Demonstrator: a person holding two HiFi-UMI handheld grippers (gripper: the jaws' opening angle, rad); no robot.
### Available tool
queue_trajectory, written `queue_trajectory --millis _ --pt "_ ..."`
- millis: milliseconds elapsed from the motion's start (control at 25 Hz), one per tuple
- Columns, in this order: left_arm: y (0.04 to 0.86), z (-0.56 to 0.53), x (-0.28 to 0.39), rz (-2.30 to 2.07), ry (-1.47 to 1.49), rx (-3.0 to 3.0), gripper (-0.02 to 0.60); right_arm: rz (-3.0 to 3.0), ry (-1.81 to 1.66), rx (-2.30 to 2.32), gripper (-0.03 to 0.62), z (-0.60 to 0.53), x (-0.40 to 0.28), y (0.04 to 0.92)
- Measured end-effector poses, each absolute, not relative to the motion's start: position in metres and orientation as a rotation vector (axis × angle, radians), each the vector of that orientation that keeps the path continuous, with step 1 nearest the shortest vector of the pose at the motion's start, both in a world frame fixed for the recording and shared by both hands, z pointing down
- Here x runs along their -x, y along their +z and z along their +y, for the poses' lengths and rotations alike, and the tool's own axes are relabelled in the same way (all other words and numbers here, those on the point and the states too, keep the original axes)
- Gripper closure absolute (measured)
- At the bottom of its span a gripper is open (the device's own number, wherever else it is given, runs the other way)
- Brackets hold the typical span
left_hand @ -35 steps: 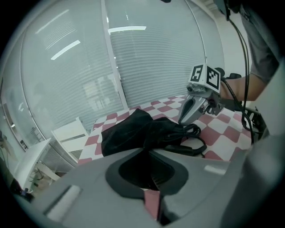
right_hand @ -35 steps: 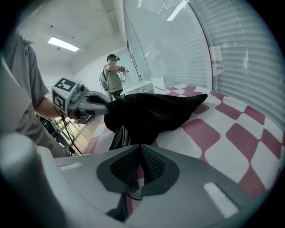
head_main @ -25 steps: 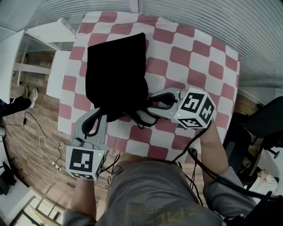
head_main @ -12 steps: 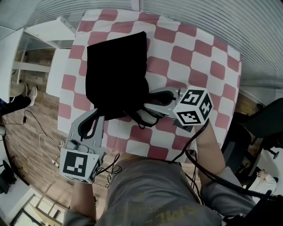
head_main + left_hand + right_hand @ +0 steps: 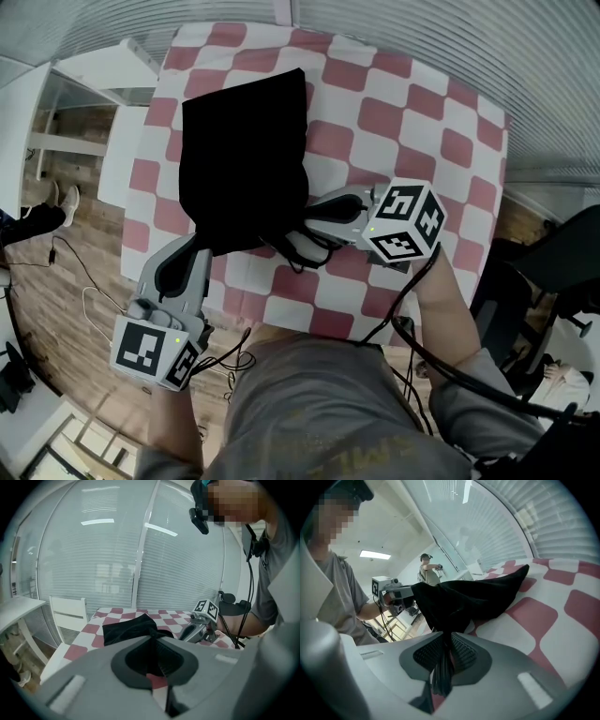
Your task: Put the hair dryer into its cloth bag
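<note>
The black cloth bag (image 5: 244, 159) lies on the red-and-white checked table (image 5: 422, 122), its mouth toward me. My left gripper (image 5: 195, 246) is at the bag's near left corner, and in the left gripper view the cloth (image 5: 129, 629) is drawn to a point at the shut tips (image 5: 151, 639). My right gripper (image 5: 300, 223) is at the bag's near right edge. Its jaws have just been closing and now pinch the bag's black drawstring (image 5: 443, 672), with the bag (image 5: 473, 597) rising beyond them. No hair dryer shows in any view.
A white shelf unit (image 5: 103, 70) stands left of the table. Cables (image 5: 98, 319) lie on the wooden floor. A black office chair (image 5: 553, 262) is at the right. Another person (image 5: 426, 571) stands far off.
My left gripper has drawn back toward me and to the left, and the bag's near left corner has followed it. The right gripper has rolled slightly and stayed at the bag's mouth.
</note>
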State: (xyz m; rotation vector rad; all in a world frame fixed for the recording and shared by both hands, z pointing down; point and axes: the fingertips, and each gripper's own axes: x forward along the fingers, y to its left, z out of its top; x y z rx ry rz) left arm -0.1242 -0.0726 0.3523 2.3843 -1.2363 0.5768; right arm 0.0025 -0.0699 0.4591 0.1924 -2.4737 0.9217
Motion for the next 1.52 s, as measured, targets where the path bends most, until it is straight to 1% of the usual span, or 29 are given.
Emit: queue_trajectory --millis 120,360,480,720,960,1120,1280,1400,1440,1520 --pt "0.357 -0.069 0.124 -1.225 0.607 -2.393 0.574 -2.471 0.811 -0.221 0.534 -0.069 -0.005 0.455" --pt "0.37 -0.044 0.106 -1.102 0.692 -2.459 0.574 -2.512 0.697 -0.274 0.537 -0.061 -0.026 0.437" --pt "0.382 -0.026 0.094 -1.001 0.741 -2.527 0.573 -2.504 0.529 -0.29 0.537 -0.055 -0.042 0.437" --pt "0.391 0.004 0.069 -0.885 0.745 -2.594 0.571 -2.466 0.35 -0.323 0.537 -0.041 -0.06 0.419" --pt "0.396 0.033 0.059 -0.88 0.772 -2.616 0.568 -2.315 0.101 -0.349 0.534 -0.018 -0.077 0.419" --pt "0.389 0.033 0.061 -0.936 0.696 -2.609 0.566 -2.302 0.018 -0.333 0.532 -0.015 -0.074 0.416" --pt "0.4 0.041 0.062 -0.932 0.745 -2.6 0.545 -2.223 0.061 -0.29 0.496 -0.003 -0.091 0.434" --pt "0.406 0.044 0.064 -0.942 0.722 -2.572 0.54 -2.236 0.149 -0.335 0.479 0.001 -0.109 0.434" --pt "0.405 0.044 0.064 -0.945 0.712 -2.569 0.541 -2.254 0.215 -0.369 0.462 0.0 -0.114 0.435" --pt "0.405 0.043 0.064 -0.946 0.712 -2.566 0.54 -2.256 0.351 -0.43 0.406 -0.004 -0.124 0.447"
